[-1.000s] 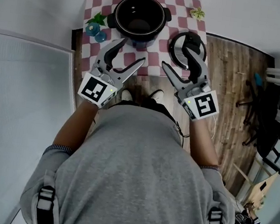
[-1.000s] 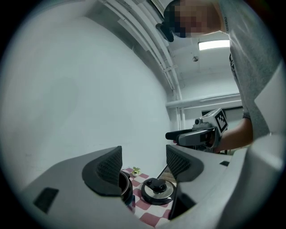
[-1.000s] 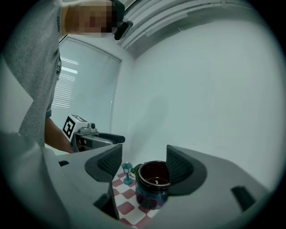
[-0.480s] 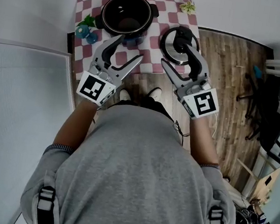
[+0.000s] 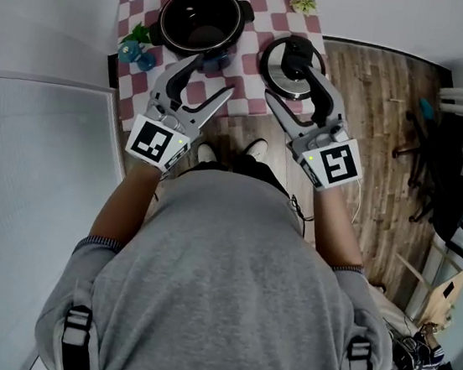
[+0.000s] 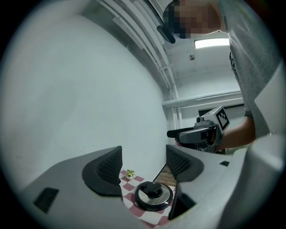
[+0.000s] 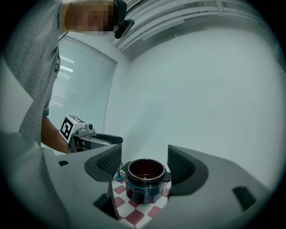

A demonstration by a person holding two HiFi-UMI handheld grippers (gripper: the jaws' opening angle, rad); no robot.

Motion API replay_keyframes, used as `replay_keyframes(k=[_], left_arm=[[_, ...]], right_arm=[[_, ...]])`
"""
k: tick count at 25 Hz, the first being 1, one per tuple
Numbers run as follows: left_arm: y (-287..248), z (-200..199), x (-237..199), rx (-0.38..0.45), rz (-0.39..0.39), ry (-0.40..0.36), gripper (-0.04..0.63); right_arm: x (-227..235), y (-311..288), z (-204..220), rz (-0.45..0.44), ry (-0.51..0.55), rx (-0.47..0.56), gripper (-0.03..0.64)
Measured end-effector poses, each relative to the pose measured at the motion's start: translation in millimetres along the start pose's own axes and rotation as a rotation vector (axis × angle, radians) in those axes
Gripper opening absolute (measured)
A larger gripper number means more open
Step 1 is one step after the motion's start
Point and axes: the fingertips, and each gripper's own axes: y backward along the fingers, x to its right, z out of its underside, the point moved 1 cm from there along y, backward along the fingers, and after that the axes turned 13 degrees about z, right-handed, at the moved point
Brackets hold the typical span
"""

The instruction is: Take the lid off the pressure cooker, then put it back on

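The left gripper [image 5: 213, 78] has its two grey jaws wide apart and holds nothing. The right gripper [image 5: 289, 84] is wide open too, with nothing in it. Both are up in the air, above the table. Down below the right gripper, the round silver lid with a black knob [image 5: 279, 64] lies flat on the red and white checked cloth [image 5: 267, 7]. Just beside the lid stands the round black pressure cooker pot [image 5: 200, 19], its top open.
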Motion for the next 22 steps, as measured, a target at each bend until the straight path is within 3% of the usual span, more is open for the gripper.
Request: replay_keyframes(k=[11, 15, 22], left_arm=[[-65.1, 12.0, 4.5, -0.035, 0.108, -0.014, 0.327], [-104.7, 53.7, 13.3, -0.161, 0.209, -0.010, 0.328], [-162.1, 119.1, 19.5, -0.354, 0.296, -0.060, 0.328]], right_arm=[[52.2, 5.6, 10.2, -0.027, 0.028, -0.068, 0.341], [78.1, 4.3, 49.5, -0.095, 0.073, -0.195, 0.342], [115.8, 1.0, 119.9, -0.184, 0.133, -0.386, 0.347]])
